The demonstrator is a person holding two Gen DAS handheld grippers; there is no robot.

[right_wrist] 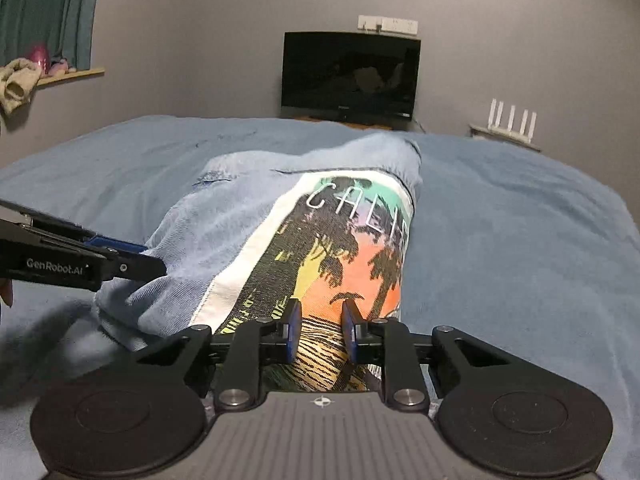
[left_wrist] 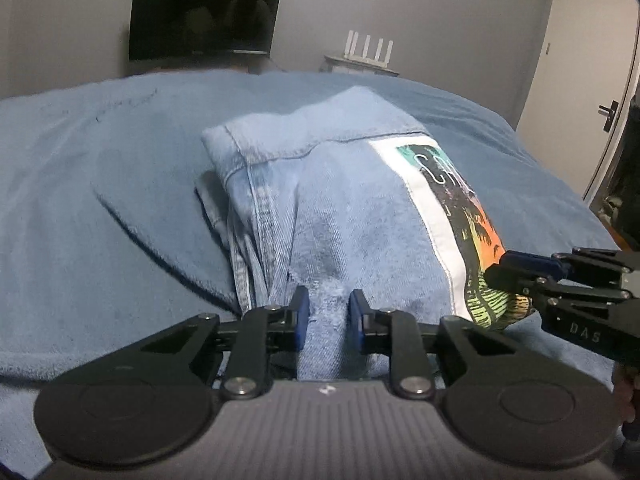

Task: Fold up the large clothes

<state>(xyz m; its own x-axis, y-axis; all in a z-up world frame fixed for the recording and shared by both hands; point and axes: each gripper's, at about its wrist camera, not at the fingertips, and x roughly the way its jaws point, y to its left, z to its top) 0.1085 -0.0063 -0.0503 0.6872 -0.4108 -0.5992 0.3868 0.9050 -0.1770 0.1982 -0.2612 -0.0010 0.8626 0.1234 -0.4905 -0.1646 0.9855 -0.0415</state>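
A folded light-blue denim jacket (left_wrist: 340, 200) (right_wrist: 224, 220) with a palm-tree print panel (left_wrist: 452, 208) (right_wrist: 340, 248) lies on a blue blanket (left_wrist: 120, 180) (right_wrist: 500, 240) covering a bed. My left gripper (left_wrist: 329, 312) is shut on a ridge of plain denim at the jacket's near edge; in the right wrist view it (right_wrist: 132, 258) comes in from the left onto the jacket's near left corner. My right gripper (right_wrist: 320, 326) is shut on the near edge of the print panel; the left wrist view shows it (left_wrist: 500, 268) at the right, tips on the panel.
A dark TV (left_wrist: 204, 16) (right_wrist: 350, 76) stands against the grey wall beyond the bed. A white router (left_wrist: 368, 46) (right_wrist: 512, 118) sits on a small shelf beside it. A white door (left_wrist: 580, 60) is at the right. A sill with loose cloth (right_wrist: 20, 80) is far left.
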